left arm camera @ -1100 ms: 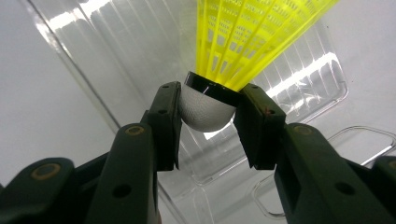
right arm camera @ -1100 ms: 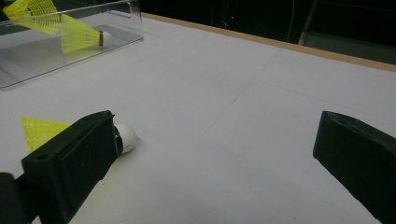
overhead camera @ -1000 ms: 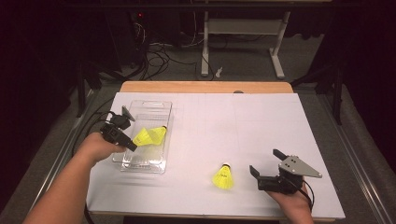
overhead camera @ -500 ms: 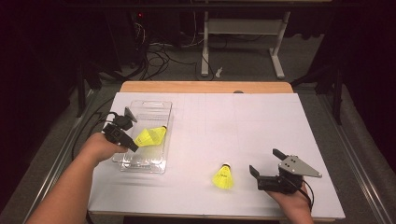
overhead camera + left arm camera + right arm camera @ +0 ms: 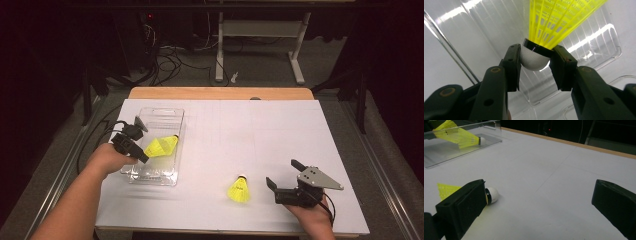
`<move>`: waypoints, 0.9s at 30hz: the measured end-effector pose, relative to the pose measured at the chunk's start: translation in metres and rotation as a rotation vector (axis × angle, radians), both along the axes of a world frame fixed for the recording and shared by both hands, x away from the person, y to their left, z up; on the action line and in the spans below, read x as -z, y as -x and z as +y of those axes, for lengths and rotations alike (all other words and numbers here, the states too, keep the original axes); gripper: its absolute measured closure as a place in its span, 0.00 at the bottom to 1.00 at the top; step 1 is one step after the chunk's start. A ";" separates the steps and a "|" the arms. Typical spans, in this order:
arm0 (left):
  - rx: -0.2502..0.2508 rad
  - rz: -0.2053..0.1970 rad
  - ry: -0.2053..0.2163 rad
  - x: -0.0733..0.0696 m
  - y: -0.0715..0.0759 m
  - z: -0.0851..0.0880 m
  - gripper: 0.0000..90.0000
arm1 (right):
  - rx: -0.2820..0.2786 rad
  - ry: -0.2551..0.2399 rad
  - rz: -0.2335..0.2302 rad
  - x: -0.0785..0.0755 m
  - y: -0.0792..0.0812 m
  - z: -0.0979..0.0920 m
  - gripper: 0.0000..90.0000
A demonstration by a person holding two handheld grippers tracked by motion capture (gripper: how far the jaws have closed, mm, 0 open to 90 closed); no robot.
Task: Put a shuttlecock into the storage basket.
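Yellow shuttlecock (image 5: pixel 161 146), cork rightward

We see a clear, glossy plastic tray (image 5: pixel 599 47), a shuttlecock (image 5: pixel 541 37) with a yellow plastic mesh skirt and smooth white cap, matt black tongs (image 5: pixel 535 71), and a matt white surface (image 5: pixel 280 135) with a wooden edge.
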State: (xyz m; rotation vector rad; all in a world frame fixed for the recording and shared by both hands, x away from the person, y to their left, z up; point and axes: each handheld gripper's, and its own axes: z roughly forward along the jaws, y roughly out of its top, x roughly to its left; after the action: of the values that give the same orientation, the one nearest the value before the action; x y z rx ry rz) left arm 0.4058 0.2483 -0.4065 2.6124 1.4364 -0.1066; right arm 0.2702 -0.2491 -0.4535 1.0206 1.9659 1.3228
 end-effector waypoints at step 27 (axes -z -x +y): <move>0.045 0.003 0.060 -0.016 0.009 -0.006 0.41 | 0.006 -0.013 -0.005 -0.002 0.001 0.000 0.00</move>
State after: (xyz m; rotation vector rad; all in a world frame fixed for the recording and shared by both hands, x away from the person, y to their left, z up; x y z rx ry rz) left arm 0.3971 0.2421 -0.3908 2.5981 1.3540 -0.1568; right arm 0.2695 -0.2494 -0.4513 1.0269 1.9516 1.3356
